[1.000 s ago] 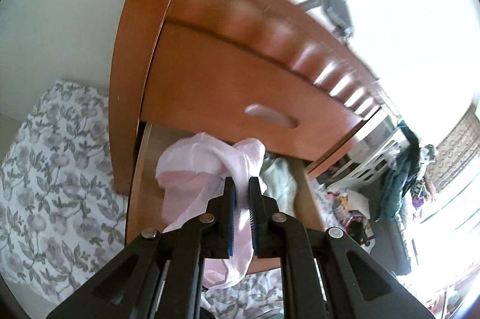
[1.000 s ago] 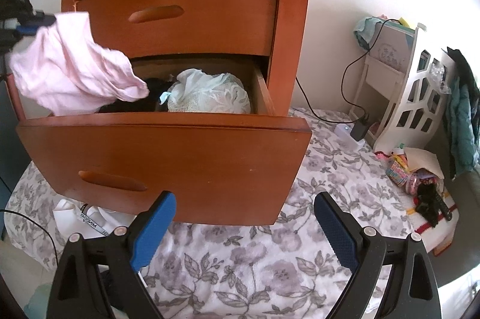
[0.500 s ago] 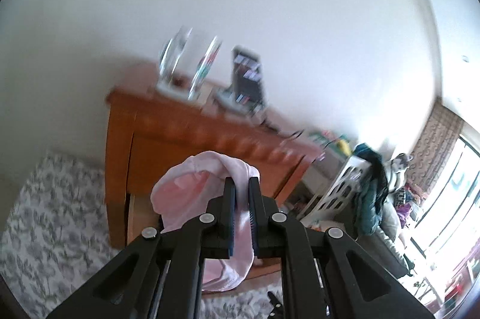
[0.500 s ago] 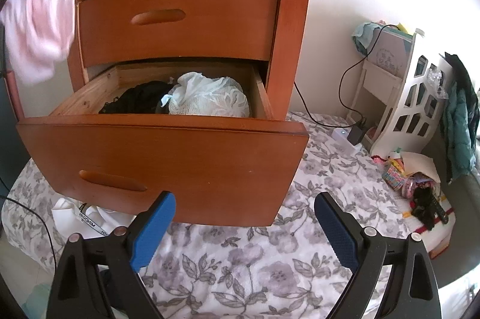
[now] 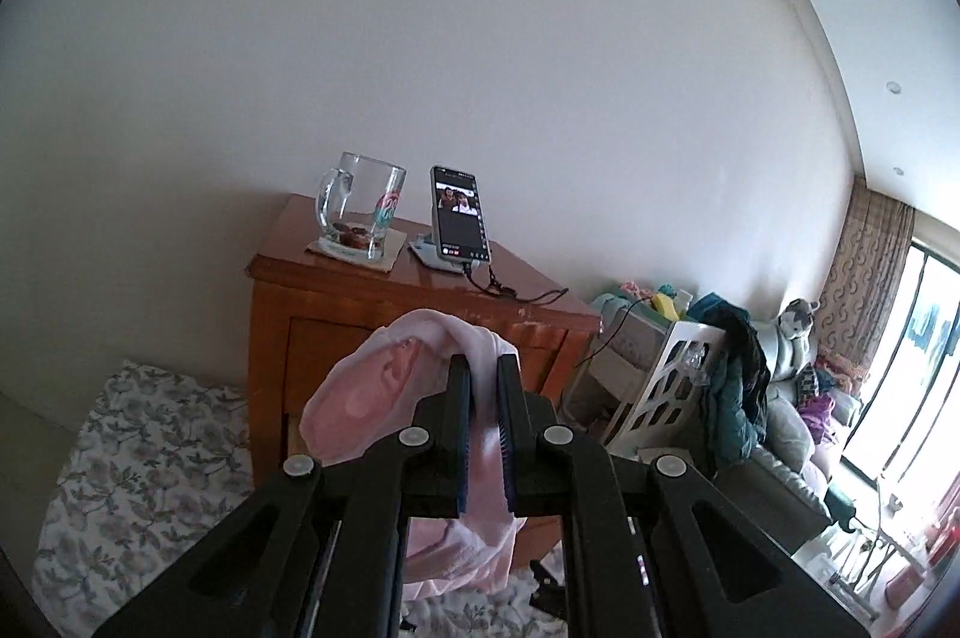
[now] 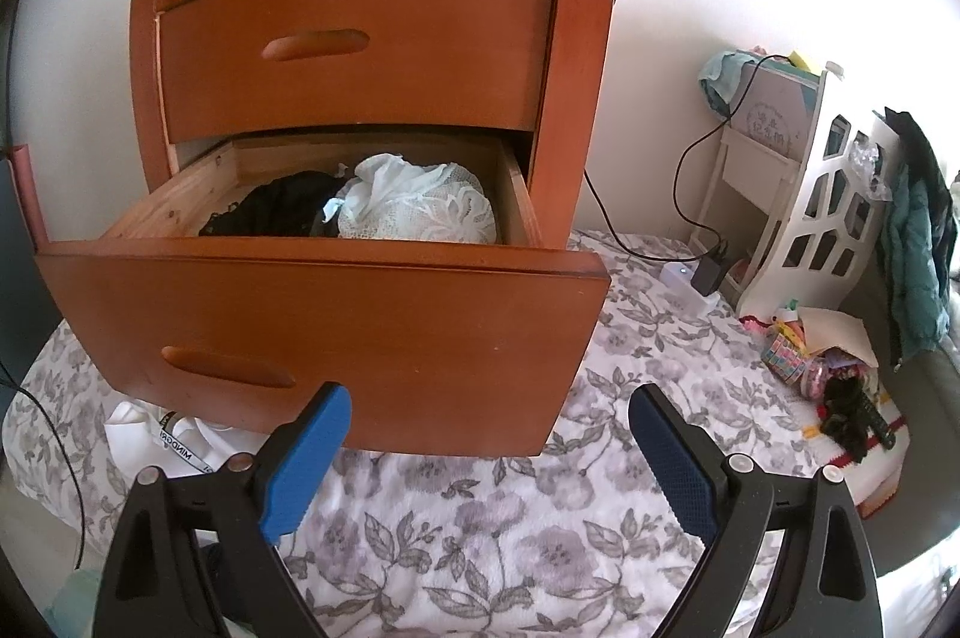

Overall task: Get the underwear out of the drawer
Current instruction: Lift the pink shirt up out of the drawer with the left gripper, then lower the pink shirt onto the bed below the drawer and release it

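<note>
The left gripper (image 5: pixel 483 380) is clamped on the pale pink cotton underwear (image 5: pixel 384 398), now carried higher than a second ago, so the glass mug (image 5: pixel 359 209) and upright black phone (image 5: pixel 459 213) atop the reddish wooden nightstand (image 5: pixel 336 305) appear beyond it. The right gripper (image 6: pixel 489 431) hangs with fingers spread wide, holding nothing, before the pulled-out lower wooden drawer (image 6: pixel 336 314), where the pink piece has gone from view; white lace (image 6: pixel 414 209) and black garments (image 6: pixel 282 209) lie inside.
</note>
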Motion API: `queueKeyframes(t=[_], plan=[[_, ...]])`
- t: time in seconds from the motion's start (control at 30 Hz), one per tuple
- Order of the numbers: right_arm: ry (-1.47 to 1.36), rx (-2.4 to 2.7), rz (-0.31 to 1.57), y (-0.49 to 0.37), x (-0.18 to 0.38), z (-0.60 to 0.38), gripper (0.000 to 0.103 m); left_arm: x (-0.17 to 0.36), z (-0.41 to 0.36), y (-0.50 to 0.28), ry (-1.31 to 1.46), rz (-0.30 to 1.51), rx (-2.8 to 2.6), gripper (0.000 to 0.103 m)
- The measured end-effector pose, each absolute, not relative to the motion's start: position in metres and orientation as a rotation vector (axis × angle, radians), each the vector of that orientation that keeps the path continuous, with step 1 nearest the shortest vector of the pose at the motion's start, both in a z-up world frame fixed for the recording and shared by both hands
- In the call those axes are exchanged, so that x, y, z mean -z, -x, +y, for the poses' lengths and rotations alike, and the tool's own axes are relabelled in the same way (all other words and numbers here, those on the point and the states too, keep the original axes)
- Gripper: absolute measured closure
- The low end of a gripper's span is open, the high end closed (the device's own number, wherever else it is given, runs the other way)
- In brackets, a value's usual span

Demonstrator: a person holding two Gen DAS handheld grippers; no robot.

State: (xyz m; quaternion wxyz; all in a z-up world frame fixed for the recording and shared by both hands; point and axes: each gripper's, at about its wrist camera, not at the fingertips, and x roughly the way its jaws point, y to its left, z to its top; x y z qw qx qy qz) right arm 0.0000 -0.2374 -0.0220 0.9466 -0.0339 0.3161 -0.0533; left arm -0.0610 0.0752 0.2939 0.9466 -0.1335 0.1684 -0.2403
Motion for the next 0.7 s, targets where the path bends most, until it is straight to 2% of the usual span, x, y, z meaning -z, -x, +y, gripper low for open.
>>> queueKeyframes(t=[0.3,0.7], plan=[[0.083,0.113,0.64,0.001,0.022,-0.234,0.007,-0.237,0.05,0.05,0.27,0.522,0.521,0.095],[0.077,0.113,0.647,-0.001,0.023,-0.235,0.007,-0.087,-0.003,0.004,0.259,0.927,0.485,0.095]])
